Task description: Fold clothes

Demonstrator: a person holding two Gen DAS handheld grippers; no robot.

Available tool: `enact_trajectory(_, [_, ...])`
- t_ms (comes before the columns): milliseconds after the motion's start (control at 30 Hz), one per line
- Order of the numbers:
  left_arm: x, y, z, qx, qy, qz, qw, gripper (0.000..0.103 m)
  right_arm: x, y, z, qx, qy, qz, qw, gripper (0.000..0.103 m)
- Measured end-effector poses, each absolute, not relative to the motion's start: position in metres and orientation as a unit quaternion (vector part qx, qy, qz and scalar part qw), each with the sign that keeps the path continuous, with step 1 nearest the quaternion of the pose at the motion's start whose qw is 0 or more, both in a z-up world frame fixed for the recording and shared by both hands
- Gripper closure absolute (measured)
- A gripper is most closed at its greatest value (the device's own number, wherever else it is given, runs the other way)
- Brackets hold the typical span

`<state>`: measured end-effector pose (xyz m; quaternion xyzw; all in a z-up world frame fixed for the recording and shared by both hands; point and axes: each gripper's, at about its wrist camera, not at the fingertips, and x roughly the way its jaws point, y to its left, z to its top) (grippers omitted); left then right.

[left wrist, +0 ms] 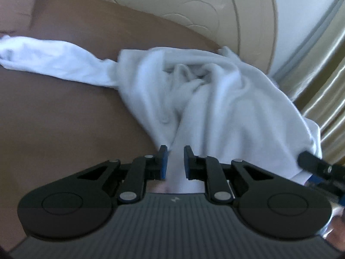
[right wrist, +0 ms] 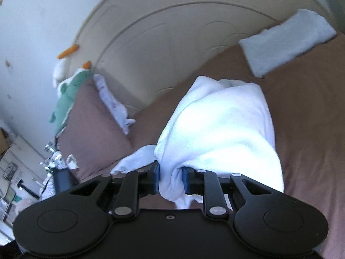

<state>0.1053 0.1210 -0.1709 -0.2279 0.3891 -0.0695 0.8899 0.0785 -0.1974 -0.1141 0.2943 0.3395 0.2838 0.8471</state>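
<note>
A white garment lies crumpled on the brown bed sheet, with one sleeve stretched out to the left. My left gripper is shut on a fold at its near edge, and the cloth fills the narrow gap between the blue pads. One black finger of my right gripper shows at the garment's right edge. In the right wrist view the right gripper is shut on a bunched part of the white garment, which is lifted and drapes away from the jaws.
A cream headboard runs along the back of the bed. A folded pale cloth lies at the back right. At the left are a brown pillow, a green plush toy and a small cloth. Gold curtains hang beside the bed.
</note>
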Motion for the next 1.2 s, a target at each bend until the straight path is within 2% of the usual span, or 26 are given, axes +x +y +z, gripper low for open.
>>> enact_trajectory(133, [0.111,0.126,-0.177,-0.196,0.406,-0.02,0.892,0.088,0.079,-0.226,-0.119,0.299,0.332,0.189,0.874,0.08])
enact_trajectory(233, [0.118,0.128,-0.184,-0.179,0.412,0.007,0.893,0.087,0.082,-0.238,-0.122,0.203,0.363,-0.008,0.91,0.08])
enact_trajectory(300, [0.121,0.131,-0.19,-0.185,0.419,0.003,0.889,0.078,0.081,-0.252,-0.133,0.206,0.365,-0.033,0.907,0.081])
enact_trajectory(333, [0.124,0.133,-0.192,-0.195,0.42,-0.007,0.886,0.077,0.082,-0.26,-0.139,0.231,0.371,-0.029,0.899,0.081])
enact_trajectory(400, [0.124,0.134,-0.193,-0.21,0.416,-0.02,0.884,0.067,0.082,-0.274,-0.148,0.282,0.375,-0.017,0.883,0.078])
enact_trajectory(500, [0.125,0.128,-0.189,-0.198,0.394,-0.035,0.897,0.056,0.078,-0.272,-0.146,0.286,0.354,-0.008,0.89,0.076])
enact_trajectory(567, [0.126,0.122,-0.187,-0.18,0.379,-0.044,0.907,0.048,0.078,-0.262,-0.144,0.281,0.346,0.012,0.895,0.061])
enact_trajectory(600, [0.128,0.119,-0.187,-0.172,0.377,-0.055,0.908,0.047,0.078,-0.257,-0.142,0.278,0.343,0.022,0.897,0.059])
enact_trajectory(667, [0.137,0.111,-0.189,-0.159,0.393,-0.092,0.901,0.047,0.079,-0.246,-0.141,0.275,0.343,0.051,0.897,0.048])
enact_trajectory(700, [0.142,0.106,-0.191,-0.153,0.404,-0.103,0.896,0.047,0.081,-0.242,-0.142,0.275,0.346,0.07,0.894,0.046])
enact_trajectory(833, [0.163,0.102,-0.2,-0.163,0.417,-0.086,0.89,0.045,0.094,-0.225,-0.156,0.292,0.371,0.129,0.872,0.045])
enact_trajectory(900, [0.172,0.102,-0.199,-0.162,0.411,-0.066,0.895,0.031,0.098,-0.218,-0.167,0.283,0.386,0.133,0.868,0.045])
enact_trajectory(967, [0.181,0.102,-0.199,-0.156,0.405,-0.042,0.9,0.03,0.101,-0.209,-0.175,0.256,0.394,0.121,0.875,0.045])
enact_trajectory(1033, [0.189,0.101,-0.198,-0.151,0.398,-0.019,0.905,0.036,0.105,-0.203,-0.181,0.232,0.395,0.113,0.882,0.045])
enact_trajectory(1067, [0.192,0.101,-0.197,-0.145,0.395,-0.014,0.907,0.057,0.105,-0.2,-0.182,0.221,0.394,0.11,0.885,0.046])
enact_trajectory(1100, [0.194,0.1,-0.194,-0.137,0.393,-0.016,0.909,0.089,0.102,-0.197,-0.179,0.204,0.382,0.111,0.895,0.051])
enact_trajectory(1133, [0.191,0.096,-0.189,-0.118,0.382,-0.009,0.917,0.094,0.099,-0.195,-0.175,0.185,0.367,0.114,0.905,0.075])
enact_trajectory(1167, [0.185,0.091,-0.18,-0.089,0.364,0.003,0.927,0.095,0.095,-0.192,-0.171,0.166,0.352,0.116,0.914,0.083])
enact_trajectory(1200, [0.179,0.086,-0.172,-0.06,0.345,0.016,0.937,0.095,0.092,-0.188,-0.167,0.146,0.334,0.117,0.924,0.083])
